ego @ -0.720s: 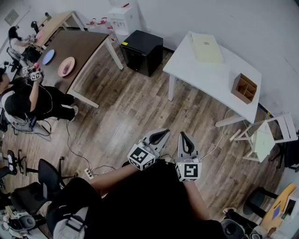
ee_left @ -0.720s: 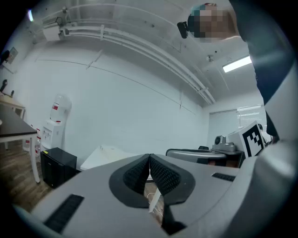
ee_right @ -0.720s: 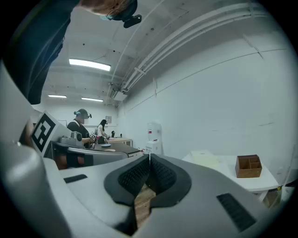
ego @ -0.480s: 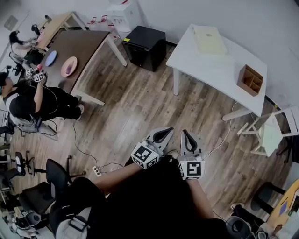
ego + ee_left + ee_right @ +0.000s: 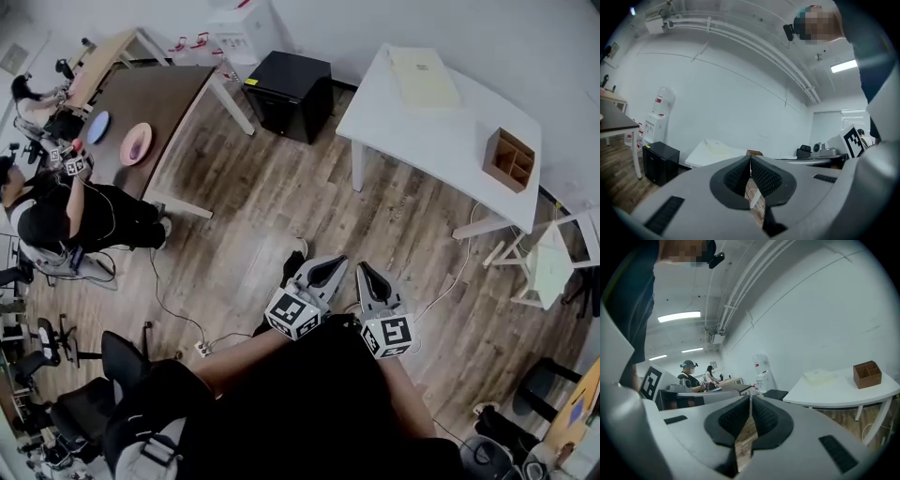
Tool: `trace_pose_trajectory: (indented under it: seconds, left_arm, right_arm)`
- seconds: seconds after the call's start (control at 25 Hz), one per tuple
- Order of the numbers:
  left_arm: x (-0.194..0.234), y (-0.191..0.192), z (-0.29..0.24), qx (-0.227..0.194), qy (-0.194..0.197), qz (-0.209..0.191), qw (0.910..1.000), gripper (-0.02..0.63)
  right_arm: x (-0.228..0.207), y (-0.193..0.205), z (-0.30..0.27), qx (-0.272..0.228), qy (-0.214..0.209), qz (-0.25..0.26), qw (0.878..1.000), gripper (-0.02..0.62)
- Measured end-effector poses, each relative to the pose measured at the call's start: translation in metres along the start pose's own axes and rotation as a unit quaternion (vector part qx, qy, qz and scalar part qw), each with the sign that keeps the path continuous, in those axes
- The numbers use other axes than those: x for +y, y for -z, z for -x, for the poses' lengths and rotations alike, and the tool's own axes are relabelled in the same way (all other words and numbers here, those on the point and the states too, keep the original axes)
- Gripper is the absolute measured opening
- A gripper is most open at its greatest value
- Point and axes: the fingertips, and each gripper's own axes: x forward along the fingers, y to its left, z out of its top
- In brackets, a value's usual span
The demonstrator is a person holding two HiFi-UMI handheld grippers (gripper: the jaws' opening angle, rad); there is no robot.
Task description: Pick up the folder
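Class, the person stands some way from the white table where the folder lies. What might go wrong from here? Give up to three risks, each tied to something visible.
1. The left hand-held gripper and right hand-held gripper are both shut. Unless opened in time, they would likely just push the folder.
2. The folder lies flat at the far end of the white table, so it may slide rather than lift.
3. A cable trails across the floor near the table and could trip the person.

The folder (image 5: pixel 424 77) is pale yellow, the table (image 5: pixel 427 141) white, the cabinet (image 5: pixel 292 89) black.

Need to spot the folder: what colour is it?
Pale yellow; the folder shows best in the head view.
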Motion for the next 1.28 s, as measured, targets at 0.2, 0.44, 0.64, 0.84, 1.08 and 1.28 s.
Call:
trace_pose_trajectory:
  seconds: [0.2,0.44,0.64,0.84,1.08,1.28]
  left_arm:
    - [0.041,-0.020,-0.010,-0.007,0.027,-0.027,0.9993,0.015]
    - [0.128,-0.058,-0.026,-0.019,0.035,-0.021,0.9990,0.015]
    - [0.196,-0.094,-0.039,-0.034,0.044,-0.029,0.9980,0.015]
    - [0.245,-0.126,-0.049,-0.044,0.050,-0.041,0.9969,0.015]
    - [0.287,-0.143,-0.054,-0.038,0.054,-0.043,0.9969,0.015]
    - [0.300,-0.140,-0.058,-0.034,0.078,-0.034,0.9958,0.015]
  right_arm:
    - [-0.016,-0.010,-0.048,0.009,0.073,0.032,0.997,0.038]
    - [-0.018,-0.043,-0.131,-0.006,0.129,0.064,0.990,0.038]
    - [-0.018,-0.067,-0.196,-0.016,0.160,0.083,0.983,0.038]
    - [-0.024,-0.089,-0.244,-0.022,0.196,0.084,0.977,0.038]
    - [-0.018,-0.097,-0.274,-0.028,0.225,0.074,0.971,0.038]
    - [-0.020,-0.093,-0.278,-0.021,0.250,0.065,0.966,0.038]
